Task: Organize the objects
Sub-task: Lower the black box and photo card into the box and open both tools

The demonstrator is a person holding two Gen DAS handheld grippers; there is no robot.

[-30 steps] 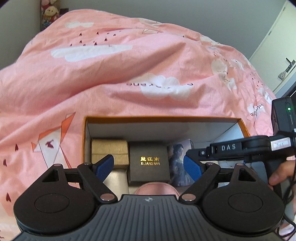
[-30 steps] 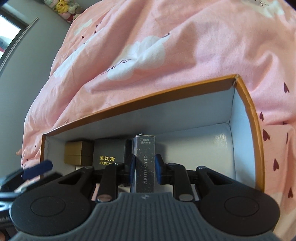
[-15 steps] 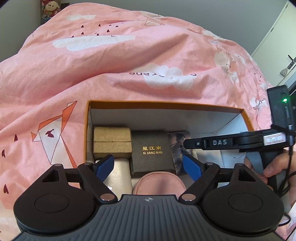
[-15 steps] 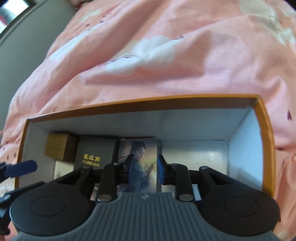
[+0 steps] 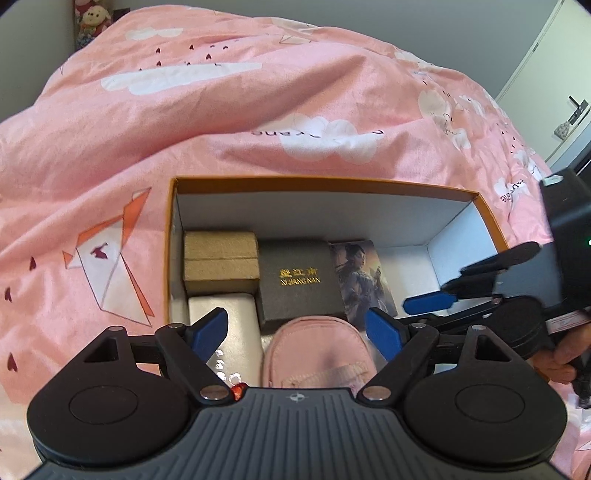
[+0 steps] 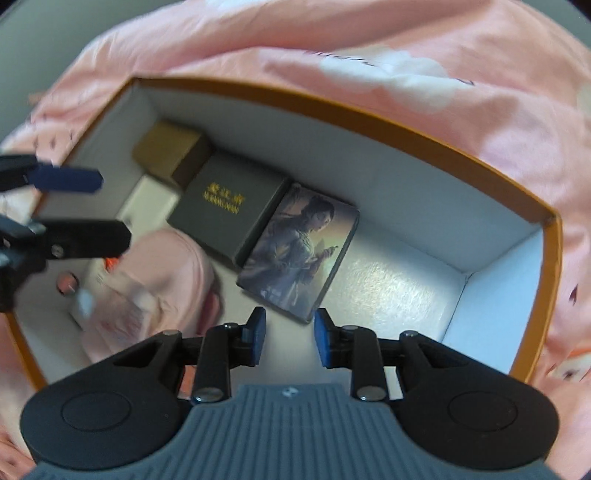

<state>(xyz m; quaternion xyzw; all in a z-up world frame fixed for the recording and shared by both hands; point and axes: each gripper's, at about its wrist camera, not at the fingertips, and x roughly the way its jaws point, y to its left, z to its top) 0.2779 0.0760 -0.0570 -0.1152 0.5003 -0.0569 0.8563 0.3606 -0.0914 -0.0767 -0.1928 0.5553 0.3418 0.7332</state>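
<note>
An orange-rimmed box (image 5: pixel 325 182) (image 6: pixel 369 110) with a white inside lies on the pink bed. In it lie a tan box (image 5: pixel 220 258) (image 6: pixel 166 151), a black box with gold letters (image 5: pixel 299 282) (image 6: pixel 225 203), a photo card pack with a woman's picture (image 5: pixel 364 275) (image 6: pixel 299 251), a white box (image 5: pixel 229 332) and a pink pouch (image 5: pixel 317 350) (image 6: pixel 155 280). My right gripper (image 6: pixel 289 336) is open and empty, just above and behind the card pack. My left gripper (image 5: pixel 295 330) is open and empty over the pouch.
The pink duvet (image 5: pixel 258 110) with white clouds surrounds the box. The right half of the box floor (image 6: pixel 391 288) is bare. Plush toys (image 5: pixel 90 22) sit at the far left corner. A door (image 5: pixel 565 92) is at the far right.
My right gripper has let go of the card pack, which now lies flat beside the black box, and has drawn back and up. My left gripper has risen slightly.
</note>
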